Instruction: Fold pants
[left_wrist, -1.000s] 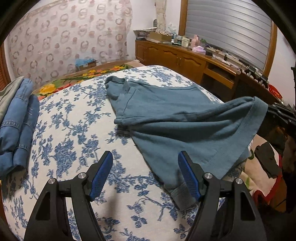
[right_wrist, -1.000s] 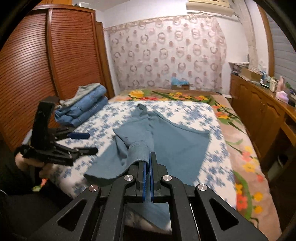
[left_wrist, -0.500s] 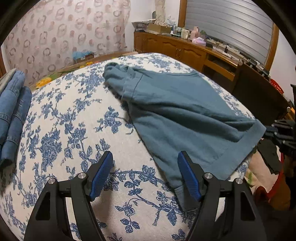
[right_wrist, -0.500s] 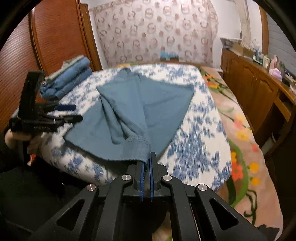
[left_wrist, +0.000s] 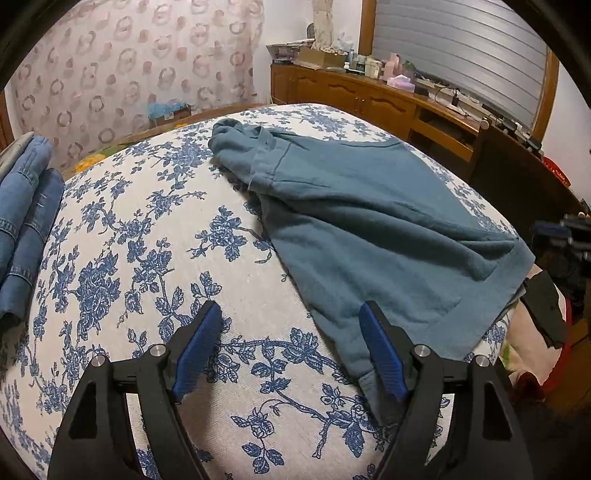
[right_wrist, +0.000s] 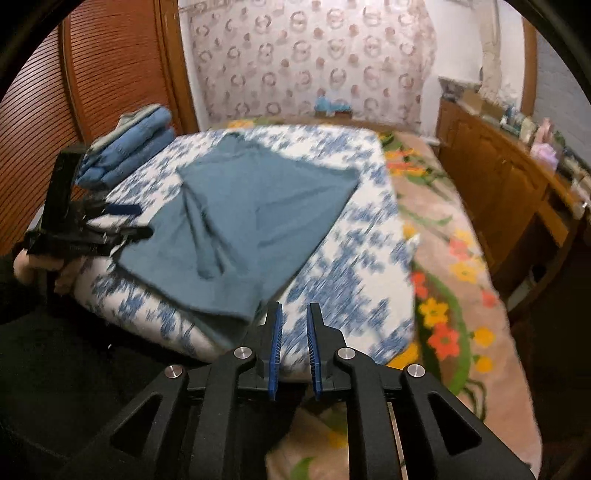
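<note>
The teal pants (left_wrist: 369, 221) lie spread on the blue-flowered bed (left_wrist: 147, 258), one hem at the near edge. They also show in the right wrist view (right_wrist: 251, 221). My left gripper (left_wrist: 290, 325) is open and empty just above the bed, its right finger over the near hem. My right gripper (right_wrist: 295, 321) is partly open and empty, off the bed's near corner, beside the pants' hem corner (right_wrist: 236, 314). The left gripper also shows in the right wrist view (right_wrist: 122, 221) at the pants' left edge.
Folded jeans (left_wrist: 26, 221) are stacked at the bed's left side, also in the right wrist view (right_wrist: 129, 147). A wooden sideboard (left_wrist: 369, 96) with clutter runs along the right wall. A flowered cover (right_wrist: 443, 277) lies beside the bed. A slatted wardrobe (right_wrist: 92, 92) stands left.
My right gripper has opened and let go of the pants' hem, which dropped onto the bed's near edge, and has drawn back. My left gripper has stayed open and moved forward slightly.
</note>
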